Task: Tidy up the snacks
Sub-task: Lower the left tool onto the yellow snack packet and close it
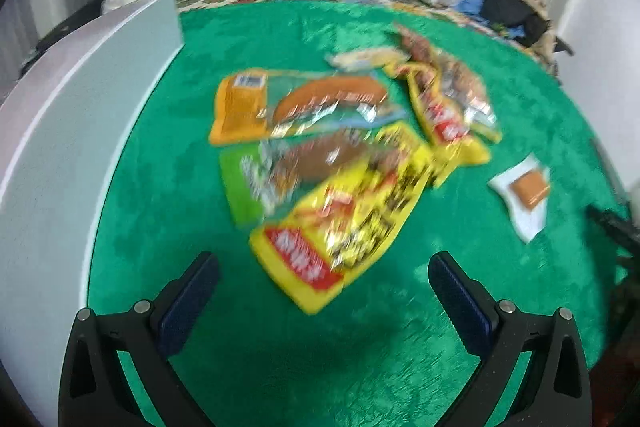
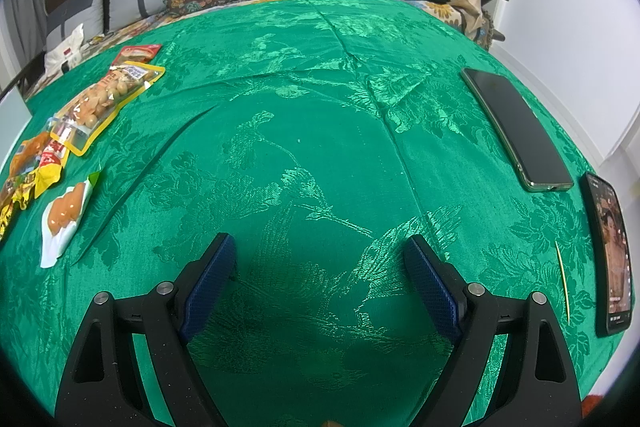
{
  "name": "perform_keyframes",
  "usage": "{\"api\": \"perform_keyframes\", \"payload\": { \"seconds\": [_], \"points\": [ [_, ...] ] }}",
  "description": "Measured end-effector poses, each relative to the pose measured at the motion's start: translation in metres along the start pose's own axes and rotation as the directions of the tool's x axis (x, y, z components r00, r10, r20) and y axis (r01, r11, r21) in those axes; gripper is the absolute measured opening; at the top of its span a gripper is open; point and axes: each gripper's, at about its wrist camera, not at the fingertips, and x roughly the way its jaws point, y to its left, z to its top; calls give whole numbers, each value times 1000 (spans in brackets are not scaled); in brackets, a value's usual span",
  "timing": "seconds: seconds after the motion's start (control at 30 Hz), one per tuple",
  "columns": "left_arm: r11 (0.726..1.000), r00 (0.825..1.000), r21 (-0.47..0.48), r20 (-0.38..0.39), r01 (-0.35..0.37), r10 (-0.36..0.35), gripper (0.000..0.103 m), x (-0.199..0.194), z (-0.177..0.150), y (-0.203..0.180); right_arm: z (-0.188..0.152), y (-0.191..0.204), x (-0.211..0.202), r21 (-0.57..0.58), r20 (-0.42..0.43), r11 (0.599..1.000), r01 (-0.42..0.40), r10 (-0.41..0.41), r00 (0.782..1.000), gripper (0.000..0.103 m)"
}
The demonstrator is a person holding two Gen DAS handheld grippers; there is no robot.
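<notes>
Now hovering near yellow crinkly snack packet (image 1: 336, 227) on green patterned tablecloth (image 2: 320, 107); left gripper (image 1: 323, 277) wide open, empty, lined up for pickup; right gripper (image 2: 319, 269) wide open, empty, waiting.

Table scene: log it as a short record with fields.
surface: green cloth
snacks: overlapping packets, one white packet apart
bin: white, left edge
phones: two, right edge
left tool: open, empty, near yellow packet
right tool: open, empty, over bare cloth
</notes>
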Motion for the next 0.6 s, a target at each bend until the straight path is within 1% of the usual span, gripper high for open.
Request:
{"api": "perform_keyframes", "payload": {
  "seconds": [0.07,0.13,0.23,0.3,0.33,0.37,0.43,0.47,0.53,0.57,0.6],
  "points": [
    [999,999,27,-36,41,-40,102,5,12,-3,0,0,0,0,0,1000,0,0,1000,89],
    [994,995,93,-80,59,-52,102,16,23,-11,0,0,0,0,0,1000,0,0,1000,89],
    [984,991,174,-129,49,-26,101,36,30,-22,0,0,0,0,0,1000,0,0,1000,89],
    [980,989,198,-148,14,15,100,48,33,-27,0,0,0,0,0,1000,0,0,1000,89],
    [981,987,193,-158,19,12,98,50,32,-28,0,0,0,0,0,1000,0,0,1000,89],
    [983,984,176,-179,48,-16,93,52,31,-29,0,0,0,0,0,1000,0,0,1000,89],
    [981,978,174,-200,91,-55,90,50,24,-33,0,0,0,0,0,1000,0,0,1000,89],
    [974,974,190,-215,120,-78,89,47,18,-37,0,0,0,0,0,1000,0,0,1000,89],
    [956,958,229,-259,184,-122,86,40,7,-46,0,0,0,0,0,1000,1,-1,1000,89],
    [948,953,241,-272,206,-137,86,36,4,-50,0,0,0,0,0,1000,1,-1,1000,89],
    [946,952,248,-273,209,-138,86,33,3,-53,0,0,0,0,0,1000,1,-1,1000,89]
  ]
}}
